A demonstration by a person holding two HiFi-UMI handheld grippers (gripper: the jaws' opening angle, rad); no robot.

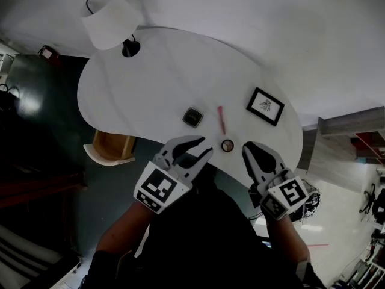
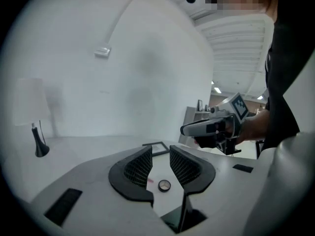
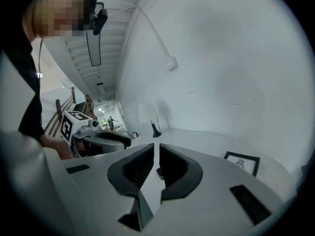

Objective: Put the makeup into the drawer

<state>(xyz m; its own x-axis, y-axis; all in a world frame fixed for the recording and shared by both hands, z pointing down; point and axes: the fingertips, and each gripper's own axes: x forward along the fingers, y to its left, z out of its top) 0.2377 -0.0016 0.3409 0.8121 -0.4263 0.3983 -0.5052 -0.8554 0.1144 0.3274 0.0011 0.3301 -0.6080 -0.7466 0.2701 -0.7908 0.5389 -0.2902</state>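
Three makeup items lie on the white table (image 1: 144,83): a dark square compact (image 1: 192,117), a pink stick (image 1: 221,119) and a small round pot (image 1: 227,145). My left gripper (image 1: 203,146) hovers at the near table edge, just left of the pot. Its jaws stand open with nothing between them, and the round pot (image 2: 164,185) shows through the gap of the left gripper (image 2: 160,151). My right gripper (image 1: 252,146) hovers just right of the pot. The right gripper (image 3: 156,149) has only a narrow slit between its jaws and holds nothing. The square compact (image 3: 160,172) shows beyond it.
A white-shaded lamp (image 1: 111,20) stands at the table's far left, and a black picture frame (image 1: 265,106) lies at the right. A tan wooden piece (image 1: 111,146) juts out below the table's left edge. Dark floor lies to the left, shelving (image 1: 349,137) to the right.
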